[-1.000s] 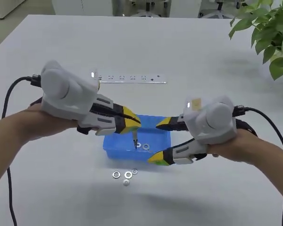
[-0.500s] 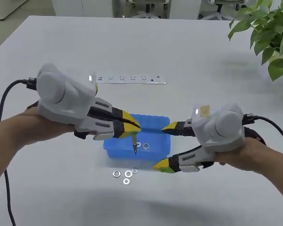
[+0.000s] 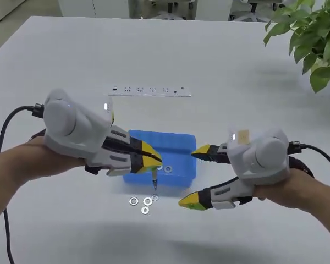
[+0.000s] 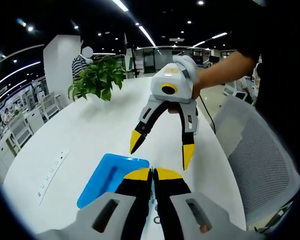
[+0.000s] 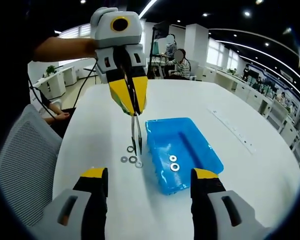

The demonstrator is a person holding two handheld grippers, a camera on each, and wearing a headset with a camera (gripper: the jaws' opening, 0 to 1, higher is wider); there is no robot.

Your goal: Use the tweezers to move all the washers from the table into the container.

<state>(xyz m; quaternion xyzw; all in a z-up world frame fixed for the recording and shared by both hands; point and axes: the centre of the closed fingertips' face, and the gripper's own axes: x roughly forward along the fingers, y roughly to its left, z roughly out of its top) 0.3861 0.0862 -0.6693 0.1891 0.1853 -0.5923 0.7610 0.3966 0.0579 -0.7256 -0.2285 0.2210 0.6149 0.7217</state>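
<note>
Two washers (image 5: 173, 158) in container (image 5: 187, 136), four on table (image 5: 90, 145)

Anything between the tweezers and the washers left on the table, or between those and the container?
Nothing visible. The tweezers in the left gripper point down right at the loose washers, which lie on the table beside the blue container. The open right gripper stands clear.

Your head view bright and even, soft shadows on the white table (image 3: 170, 236) at lower centre, ceiling strip lights (image 4: 146, 34) glaring in both gripper views, fisheye-bowed edges
</note>
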